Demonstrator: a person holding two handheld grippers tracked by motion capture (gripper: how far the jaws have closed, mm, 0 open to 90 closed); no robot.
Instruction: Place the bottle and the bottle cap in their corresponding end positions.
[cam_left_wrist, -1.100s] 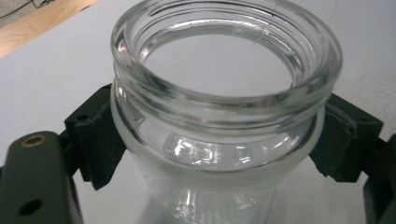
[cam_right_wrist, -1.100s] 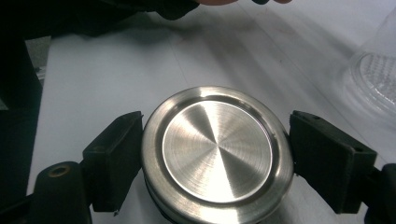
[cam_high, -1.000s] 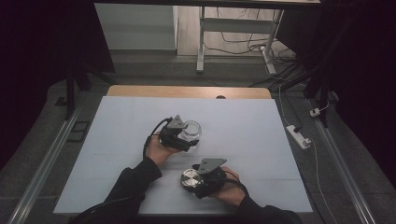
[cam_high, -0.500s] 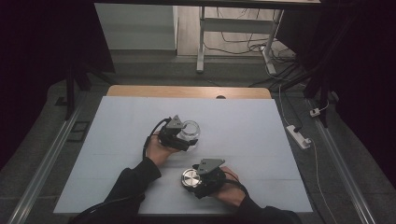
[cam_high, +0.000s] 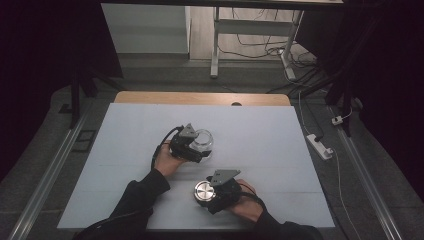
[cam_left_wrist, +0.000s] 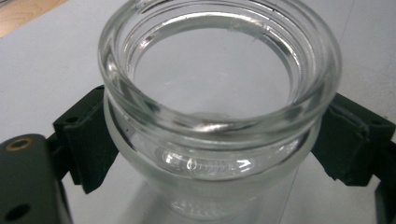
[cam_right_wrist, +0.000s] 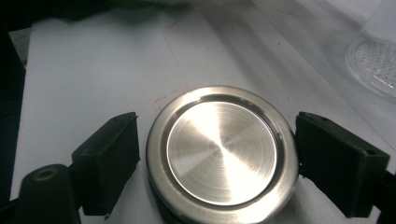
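My left gripper (cam_left_wrist: 219, 154) clamps the unlabelled glass jar (cam_left_wrist: 219, 98); my right gripper (cam_right_wrist: 217, 158) brackets the steel lid (cam_right_wrist: 222, 151), seemingly barely touching.

In the left gripper view the glass jar (cam_left_wrist: 219, 116) between the jaws loses its base to the bottom edge, while in the right gripper view the steel lid (cam_right_wrist: 222, 151) is cropped at its near rim, its contact with either jaw unclear.
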